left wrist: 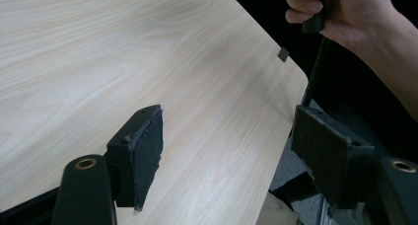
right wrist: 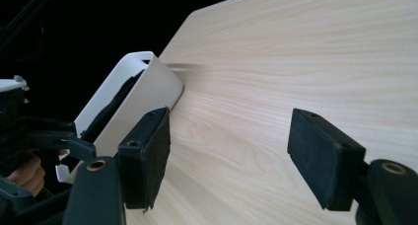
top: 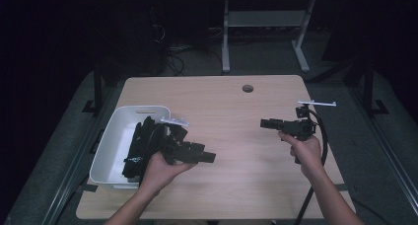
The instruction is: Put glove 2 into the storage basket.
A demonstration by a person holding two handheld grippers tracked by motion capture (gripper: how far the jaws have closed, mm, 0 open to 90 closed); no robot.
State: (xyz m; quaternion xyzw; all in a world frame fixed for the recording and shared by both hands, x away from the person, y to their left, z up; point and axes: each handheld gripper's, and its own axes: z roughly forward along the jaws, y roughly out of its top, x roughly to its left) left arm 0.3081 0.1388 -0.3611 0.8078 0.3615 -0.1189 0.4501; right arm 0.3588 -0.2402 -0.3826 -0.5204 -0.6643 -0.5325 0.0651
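High view has the left gripper held low over the wooden table, just beside a white bin at the table's left edge; its jaws stand wide apart with nothing between them. Dark, strap-like items lie inside the bin. Well apart to the right, the right gripper points left across the bare tabletop, its jaws also spread wide and empty, its cable trailing down past the right hand
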